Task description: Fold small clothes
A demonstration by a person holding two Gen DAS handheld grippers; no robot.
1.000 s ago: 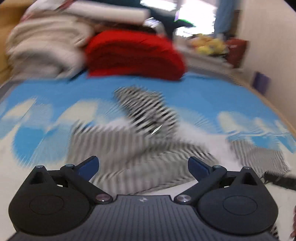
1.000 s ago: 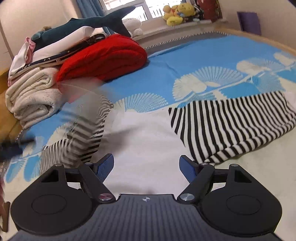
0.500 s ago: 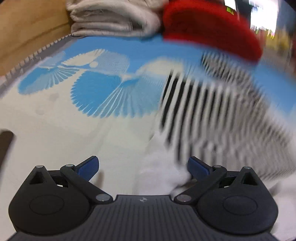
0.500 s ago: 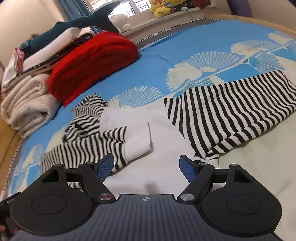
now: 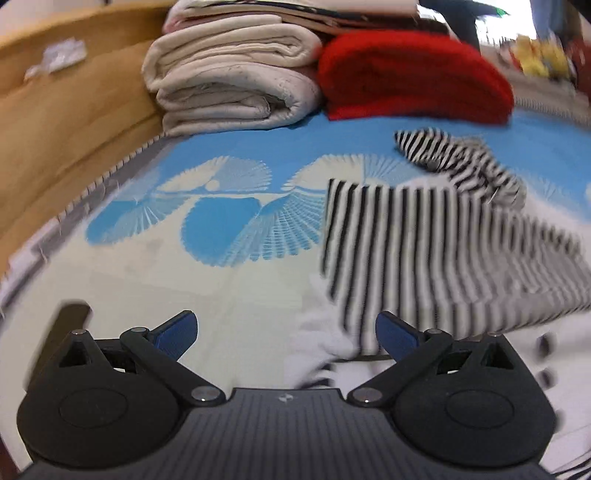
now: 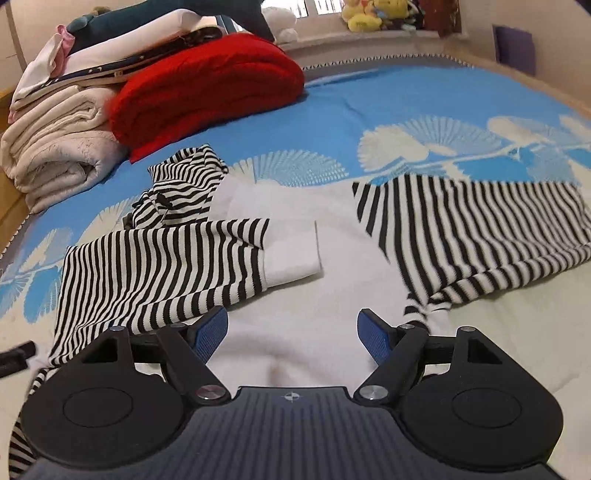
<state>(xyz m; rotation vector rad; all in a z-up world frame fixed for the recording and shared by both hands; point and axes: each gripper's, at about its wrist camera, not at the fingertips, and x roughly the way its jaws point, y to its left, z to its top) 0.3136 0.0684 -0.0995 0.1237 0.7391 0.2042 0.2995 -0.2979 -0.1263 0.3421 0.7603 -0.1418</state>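
Now: left gripper (image 5: 286, 334) jaws apart, empty | right gripper (image 6: 291, 334) jaws apart, empty | sweater (image 6: 295, 295) flat on bedspread (image 6: 369, 96), left sleeve (image 6: 162, 266) folded inward.

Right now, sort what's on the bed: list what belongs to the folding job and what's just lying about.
For the job:
- striped hoodie, one sleeve already folded across its white front
- left gripper and right gripper, both open

Lying about:
- red knit
- cream blankets
- plush toys
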